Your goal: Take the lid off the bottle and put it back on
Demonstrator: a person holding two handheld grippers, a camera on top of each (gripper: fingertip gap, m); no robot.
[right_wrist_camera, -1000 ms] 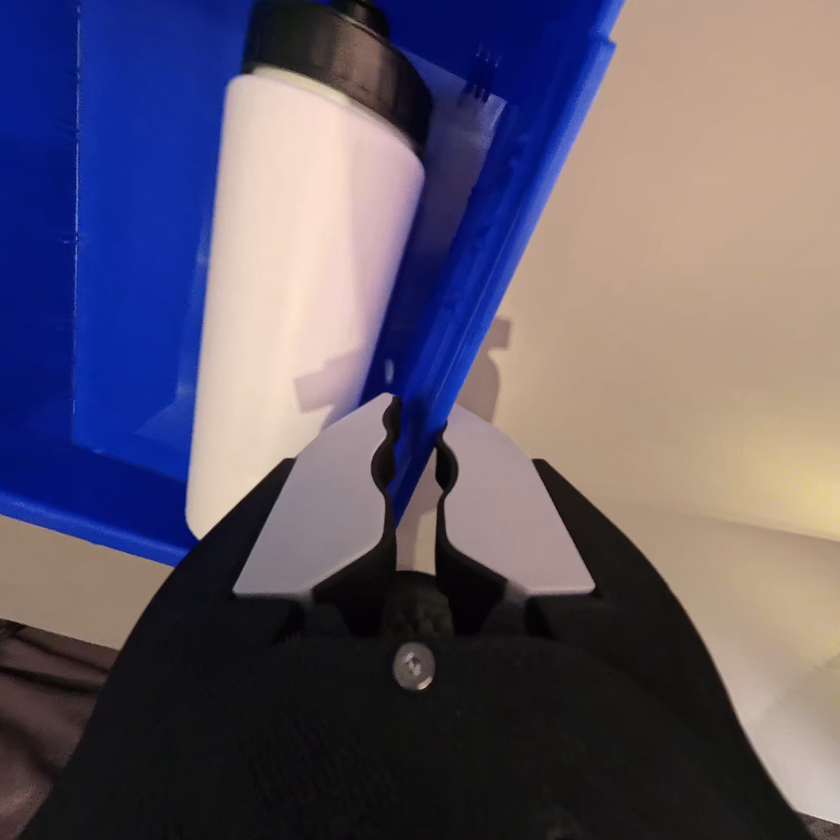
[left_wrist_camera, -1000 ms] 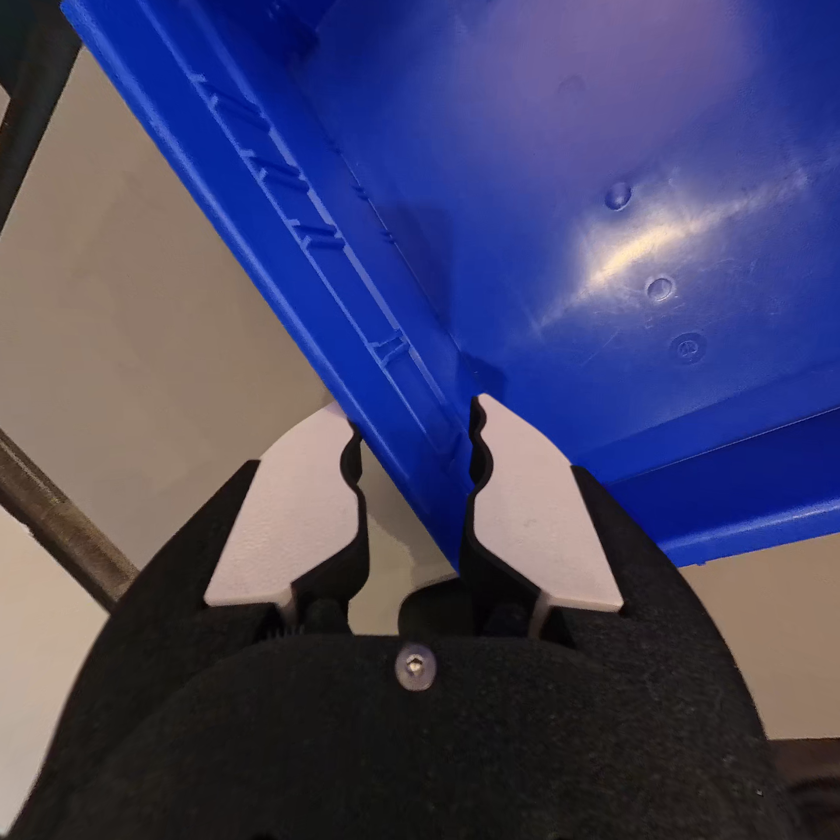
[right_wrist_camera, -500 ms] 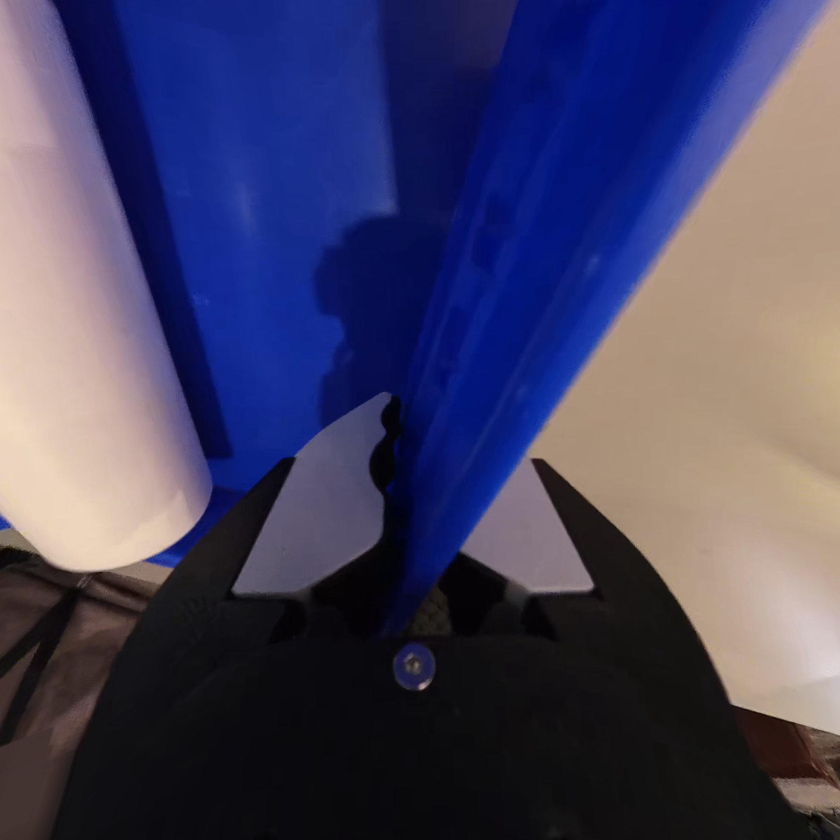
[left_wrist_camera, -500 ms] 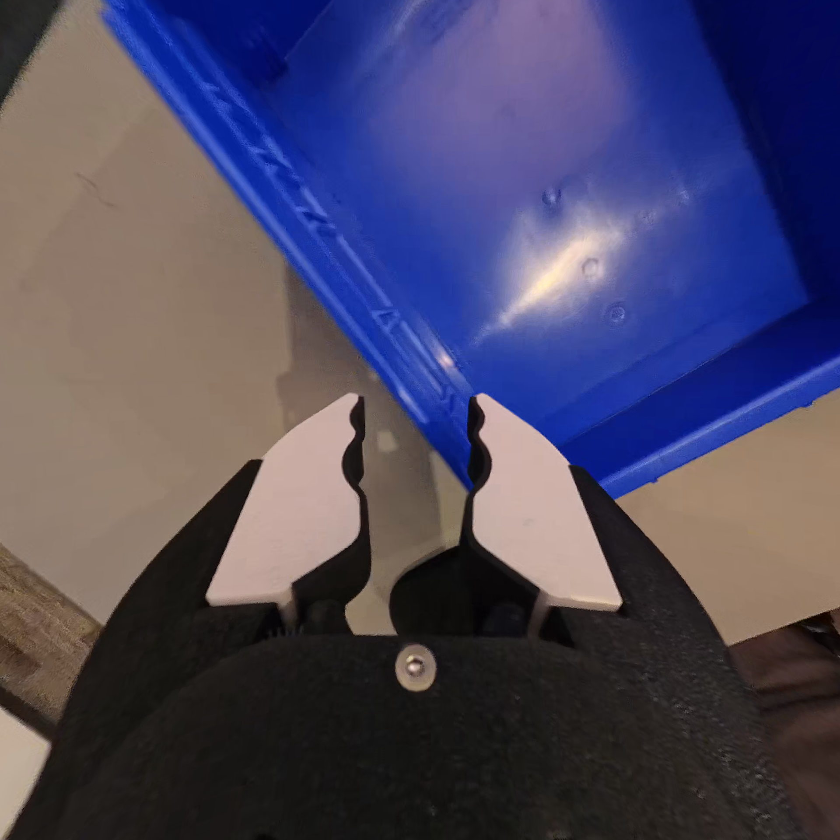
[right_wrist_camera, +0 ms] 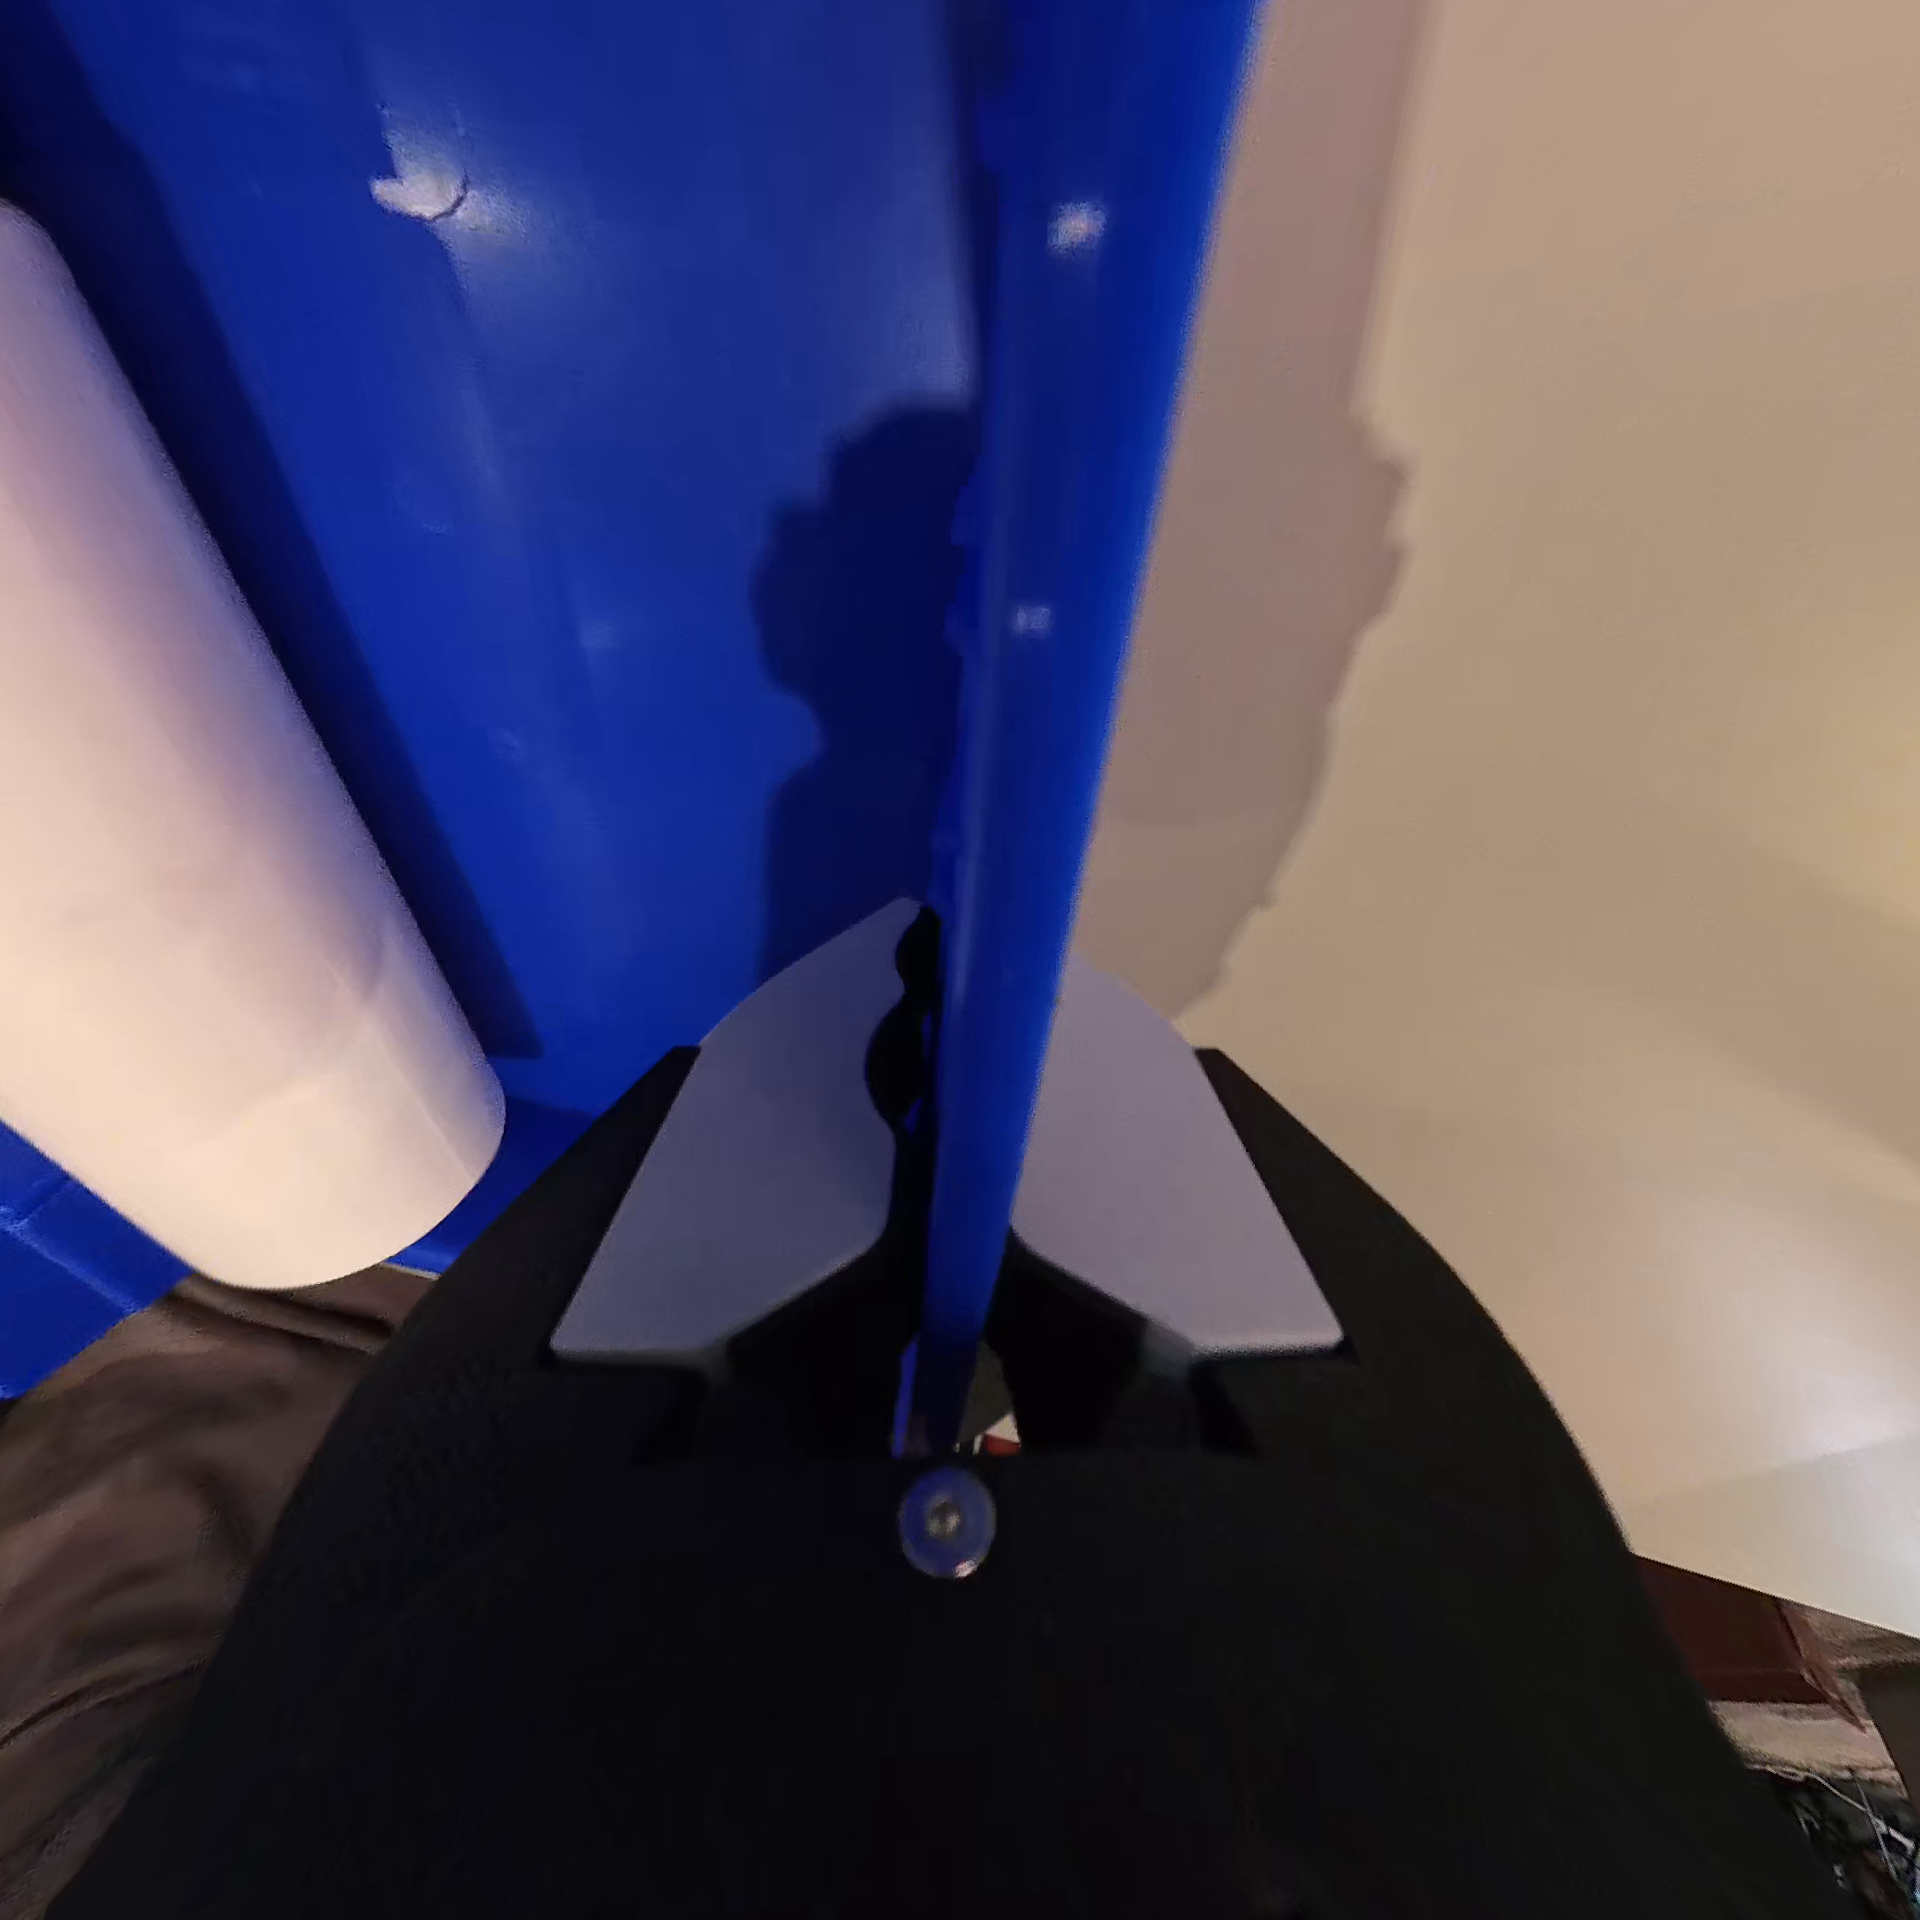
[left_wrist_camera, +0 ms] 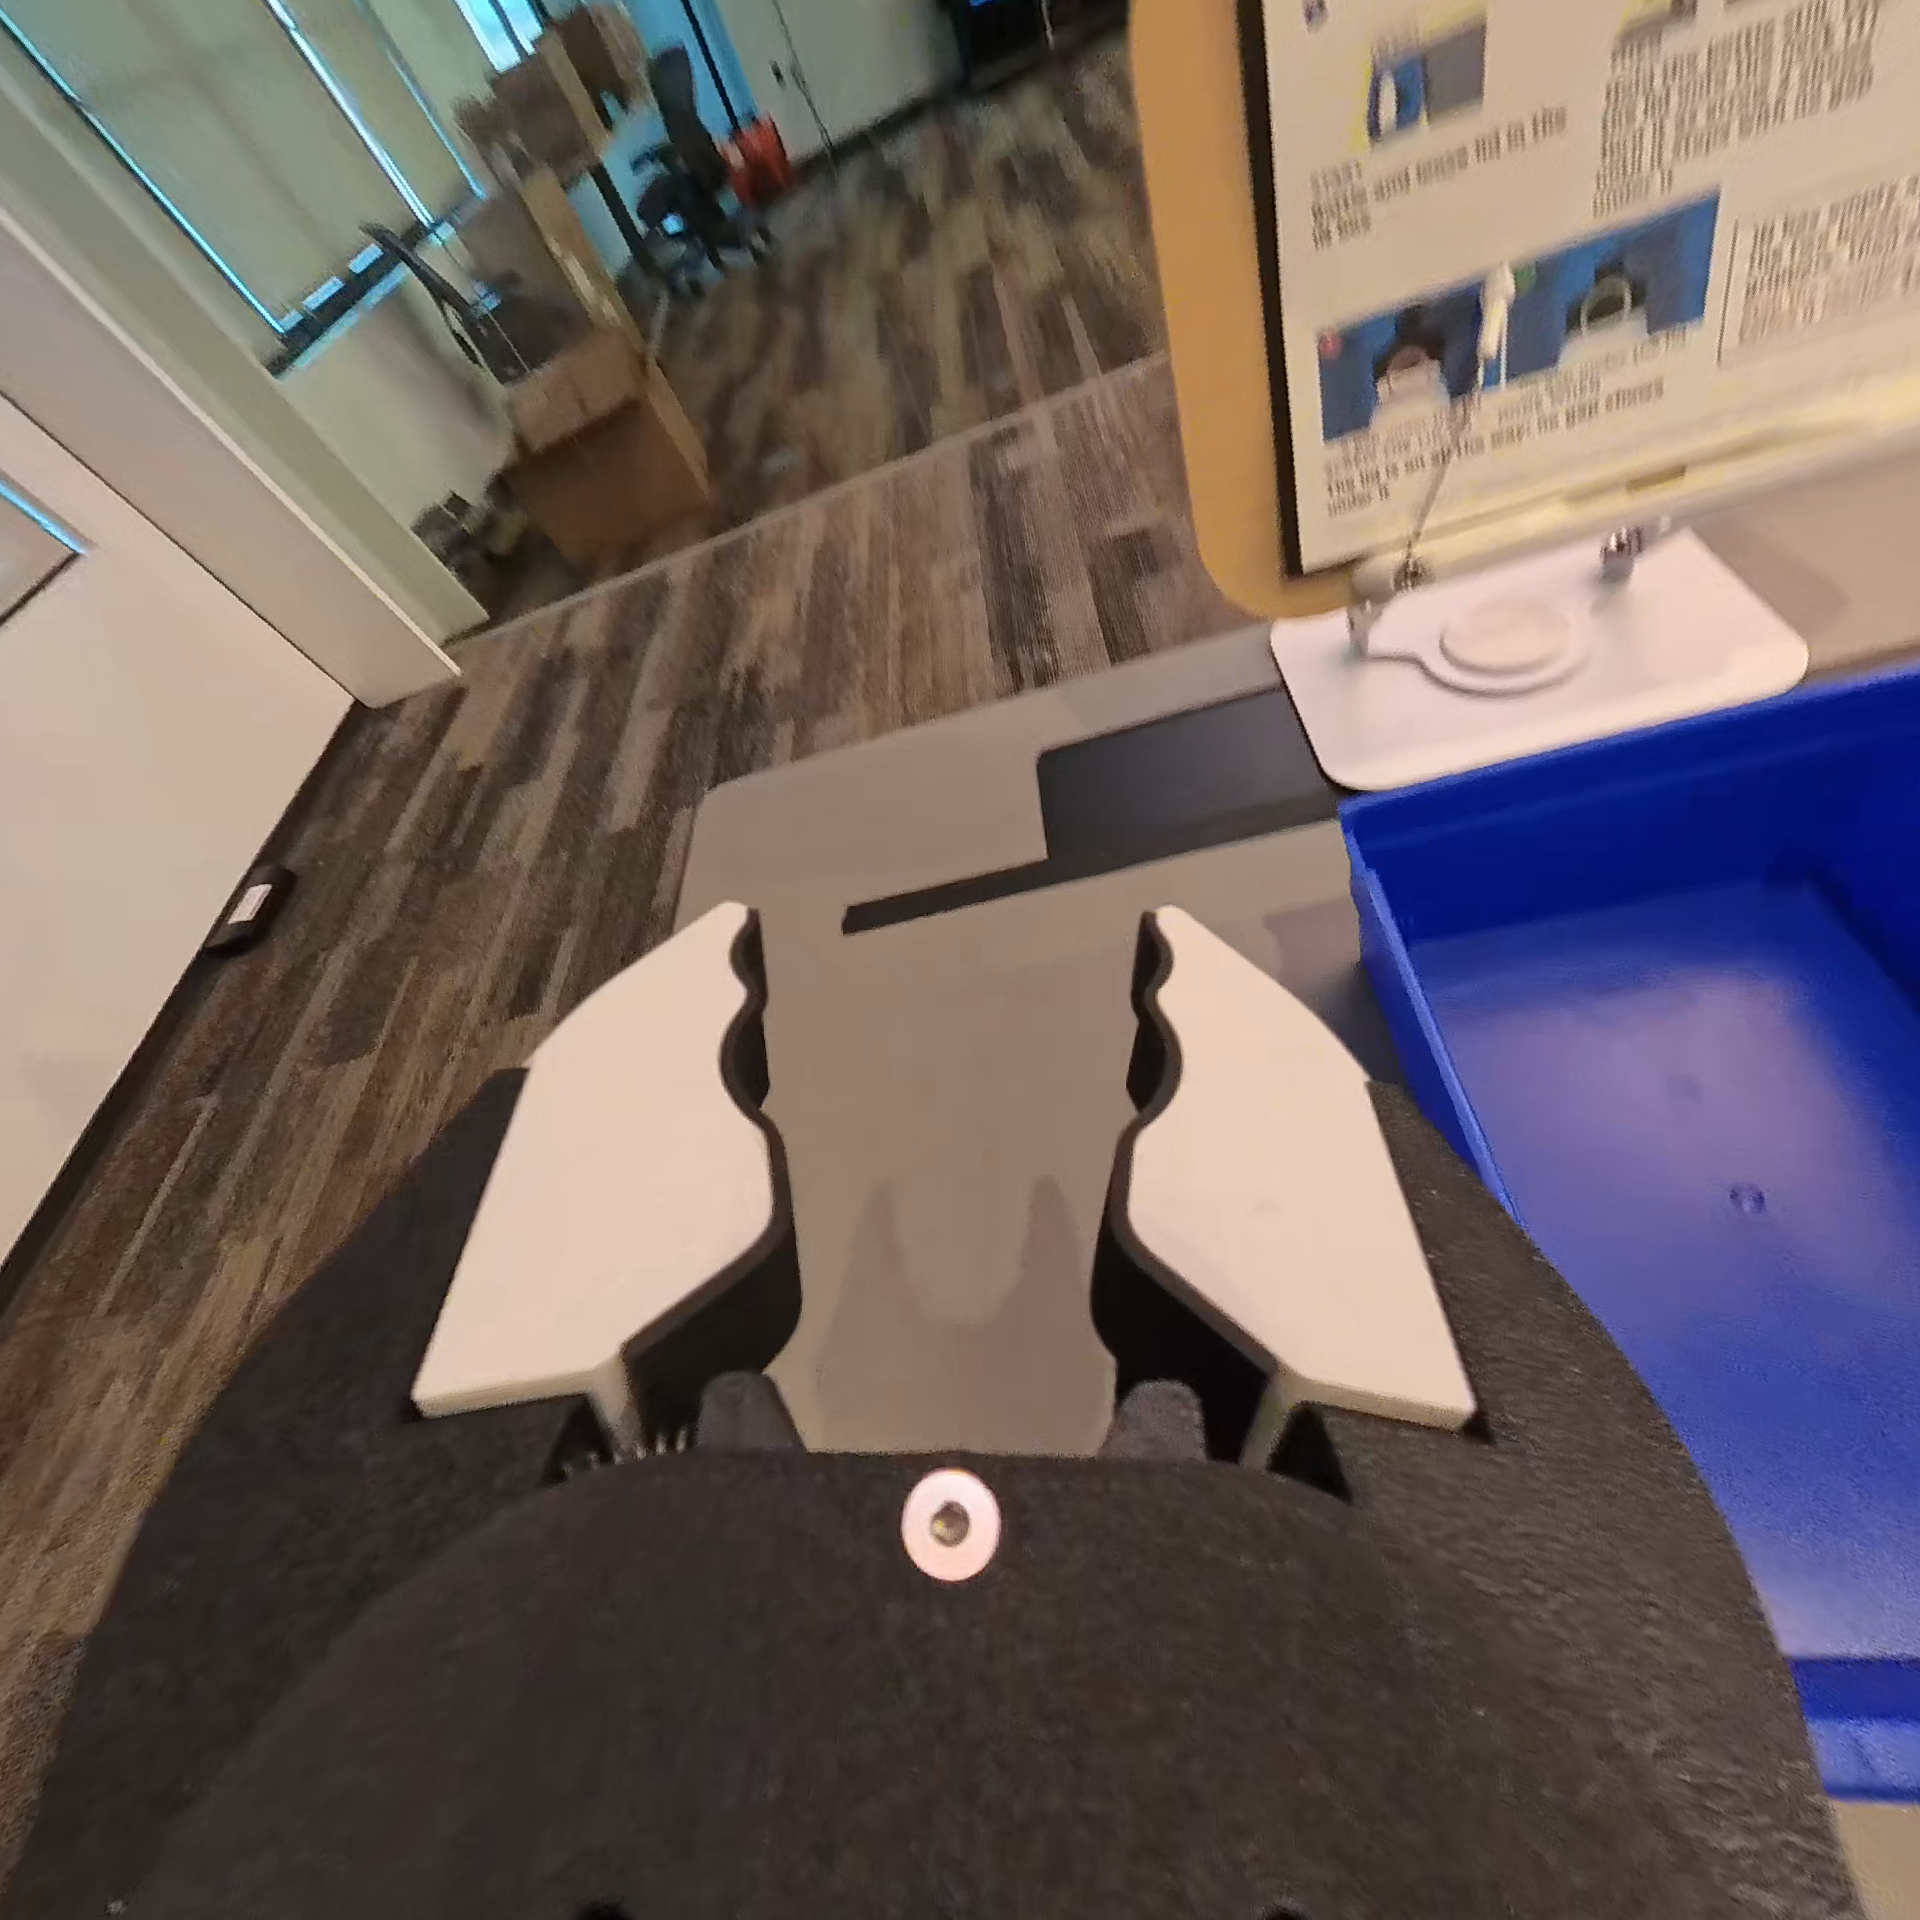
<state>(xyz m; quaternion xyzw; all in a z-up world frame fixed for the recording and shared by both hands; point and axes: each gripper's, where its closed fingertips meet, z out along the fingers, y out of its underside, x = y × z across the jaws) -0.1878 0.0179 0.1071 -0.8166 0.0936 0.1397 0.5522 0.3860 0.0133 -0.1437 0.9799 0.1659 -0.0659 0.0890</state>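
My right gripper (right_wrist_camera: 987,966) is shut on the right wall of the blue bin (right_wrist_camera: 1039,727), one finger inside and one outside. The white bottle (right_wrist_camera: 187,883) lies inside the bin at the left of the right wrist view; its lid is out of frame. My left gripper (left_wrist_camera: 951,925) is open and empty over the grey table (left_wrist_camera: 935,1091), just left of the blue bin (left_wrist_camera: 1662,1091). The part of the bin floor seen in the left wrist view is bare.
A white stand (left_wrist_camera: 1538,665) with an instruction sheet (left_wrist_camera: 1590,260) stands behind the bin. A dark mat (left_wrist_camera: 1174,769) lies on the table. The table's left edge drops to carpeted floor (left_wrist_camera: 520,831). Beige table surface (right_wrist_camera: 1558,727) lies right of the bin.
My left gripper let go of the bin's left wall, opened wide and swung up and away to the left. My right gripper closed tighter on the bin's right wall.
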